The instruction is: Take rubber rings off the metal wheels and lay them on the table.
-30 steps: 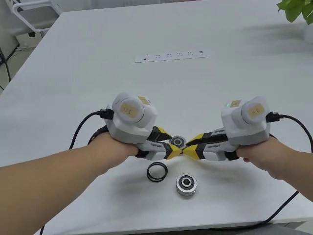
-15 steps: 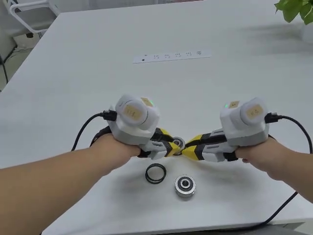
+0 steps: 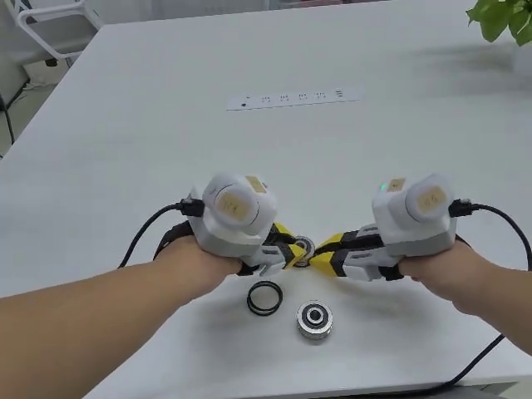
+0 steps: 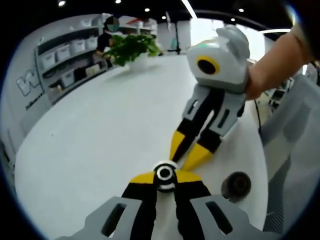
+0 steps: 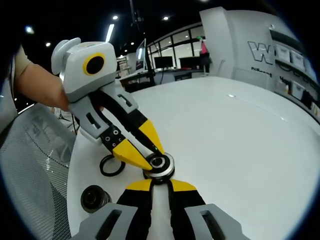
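The left tool (image 3: 291, 251) and the right tool (image 3: 321, 248) meet tip to tip just above the counter (image 3: 150, 133), near its front edge, with a wheel (image 3: 302, 246) between them. In the left gripper view the left tool's jaws stand narrow, their yellow tips on either side of the wheel (image 4: 164, 173), gripping it. The right tool (image 4: 186, 151) comes in from above with its jaws close together and its tips at the wheel's rim. In the right gripper view those tips sit just under the wheel (image 5: 159, 164); I cannot tell whether they pinch it.

A loose ring (image 3: 264, 298) lies flat on the counter just below the tools. A second wheel (image 3: 315, 319) stands beside it, to the right, apart from it. A power strip (image 3: 295, 98) lies well beyond, and a plant (image 3: 501, 17) stands at the far right corner.
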Demonstrator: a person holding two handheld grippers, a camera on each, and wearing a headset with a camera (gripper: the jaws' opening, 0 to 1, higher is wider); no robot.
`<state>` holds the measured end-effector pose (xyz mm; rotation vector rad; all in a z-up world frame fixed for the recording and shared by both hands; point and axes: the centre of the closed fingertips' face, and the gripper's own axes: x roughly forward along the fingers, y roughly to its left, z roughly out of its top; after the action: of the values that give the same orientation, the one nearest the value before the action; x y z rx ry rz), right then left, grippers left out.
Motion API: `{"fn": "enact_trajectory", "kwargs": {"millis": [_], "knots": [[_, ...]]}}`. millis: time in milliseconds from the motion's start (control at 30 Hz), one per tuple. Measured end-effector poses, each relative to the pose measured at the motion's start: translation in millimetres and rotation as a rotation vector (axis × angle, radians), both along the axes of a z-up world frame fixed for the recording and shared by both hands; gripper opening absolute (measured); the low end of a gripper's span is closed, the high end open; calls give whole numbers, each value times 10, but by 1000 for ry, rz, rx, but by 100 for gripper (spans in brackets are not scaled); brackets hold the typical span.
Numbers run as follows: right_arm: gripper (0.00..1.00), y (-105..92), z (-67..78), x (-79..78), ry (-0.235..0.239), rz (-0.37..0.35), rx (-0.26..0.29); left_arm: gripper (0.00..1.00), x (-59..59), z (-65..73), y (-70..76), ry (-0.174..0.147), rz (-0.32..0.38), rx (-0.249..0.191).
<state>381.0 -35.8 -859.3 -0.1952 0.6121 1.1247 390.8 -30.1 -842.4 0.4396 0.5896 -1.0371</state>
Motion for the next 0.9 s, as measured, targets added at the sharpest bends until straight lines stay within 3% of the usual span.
{"fn": "enact_trajectory", "kwargs": {"millis": [200, 433, 633, 733, 867, 900], "knots": [[1, -22, -17, 12, 5, -15, -1, 13, 3, -1, -1, -8, 12, -4], [0, -31, -15, 29, 39, -69, 26, 13, 3, -4, 1, -20, 13, 2], [0, -47, -2, 52, 139, -171, 125, 13, 2, -6, 2, -19, 23, -3], [0, -76, 3, 67, 173, -205, 156, 13, -3, -10, 0, -20, 24, -3], [0, -117, 45, 112, 180, -249, 190, 13, -2, -11, 1, -22, 23, -3], [0, -109, 62, 102, 205, -254, 210, 13, -4, -11, 1, -22, 22, -2]]}}
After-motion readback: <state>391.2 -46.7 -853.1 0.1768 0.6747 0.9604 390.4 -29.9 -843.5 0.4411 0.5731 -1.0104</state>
